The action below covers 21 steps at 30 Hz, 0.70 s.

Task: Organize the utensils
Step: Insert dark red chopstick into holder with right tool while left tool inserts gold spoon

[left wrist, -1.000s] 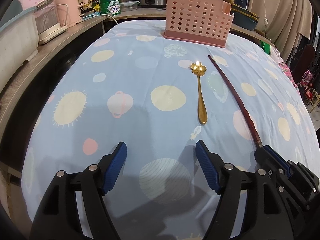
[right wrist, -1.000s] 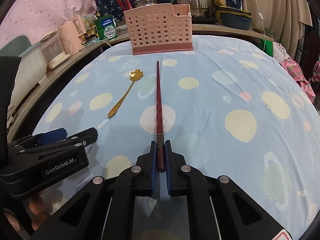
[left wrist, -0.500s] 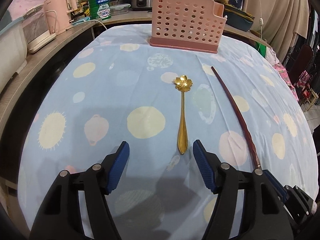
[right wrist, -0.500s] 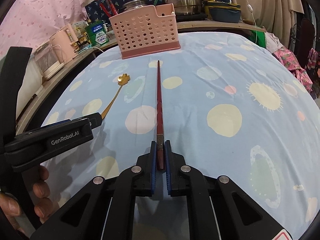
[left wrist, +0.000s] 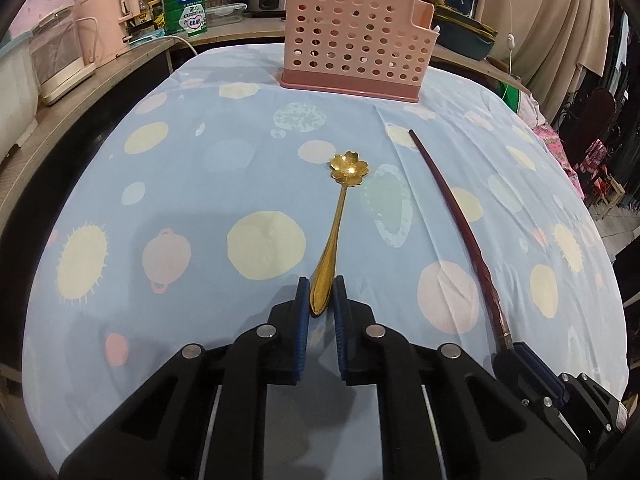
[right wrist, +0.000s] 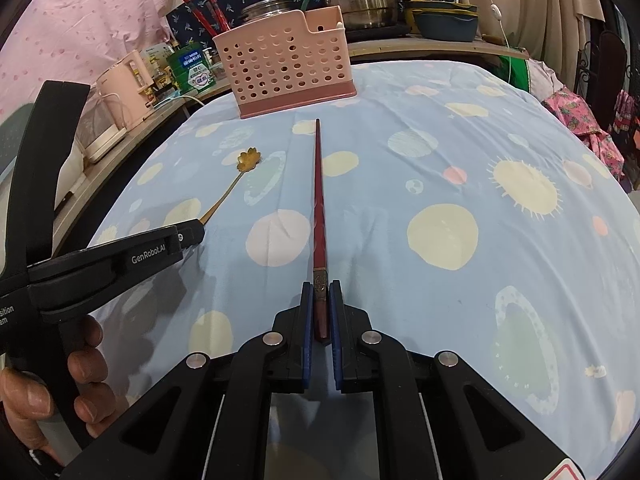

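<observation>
Left gripper (left wrist: 321, 294): its jaws have just been closing and now clasp the handle end of the gold flower-bowled spoon (left wrist: 338, 216), which lies on the blue dotted cloth (left wrist: 200, 184) over the surface. Right gripper (right wrist: 321, 304): clenched on the butt of the dark red chopstick (right wrist: 319, 200), whose tip points toward the pink perforated utensil holder (right wrist: 286, 62) at the far edge.
</observation>
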Each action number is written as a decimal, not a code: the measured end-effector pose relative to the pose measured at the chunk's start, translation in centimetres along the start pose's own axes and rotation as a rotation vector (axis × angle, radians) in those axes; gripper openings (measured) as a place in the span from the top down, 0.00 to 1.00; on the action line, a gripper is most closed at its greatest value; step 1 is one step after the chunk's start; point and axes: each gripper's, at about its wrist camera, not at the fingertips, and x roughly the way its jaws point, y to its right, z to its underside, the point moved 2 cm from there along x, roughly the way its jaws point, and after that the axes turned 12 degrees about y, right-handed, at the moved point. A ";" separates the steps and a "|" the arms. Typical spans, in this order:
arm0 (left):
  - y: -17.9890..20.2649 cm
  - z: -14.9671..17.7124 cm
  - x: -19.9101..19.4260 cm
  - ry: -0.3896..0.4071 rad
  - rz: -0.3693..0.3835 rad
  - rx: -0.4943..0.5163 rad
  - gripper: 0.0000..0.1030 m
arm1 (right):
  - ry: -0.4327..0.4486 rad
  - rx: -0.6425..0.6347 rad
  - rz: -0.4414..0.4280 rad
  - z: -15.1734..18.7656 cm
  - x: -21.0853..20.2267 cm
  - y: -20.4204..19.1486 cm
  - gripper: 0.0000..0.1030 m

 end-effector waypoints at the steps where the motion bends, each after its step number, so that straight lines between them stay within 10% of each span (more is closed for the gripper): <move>1: 0.0 0.1 -0.2 -0.003 0.004 -0.006 0.89 | -0.001 0.001 0.000 0.0 0.0 0.0 0.92; 21: -1.8 0.4 -5.6 0.021 0.033 -0.074 0.90 | 0.063 0.025 -0.038 -2.0 -3.8 -0.3 0.92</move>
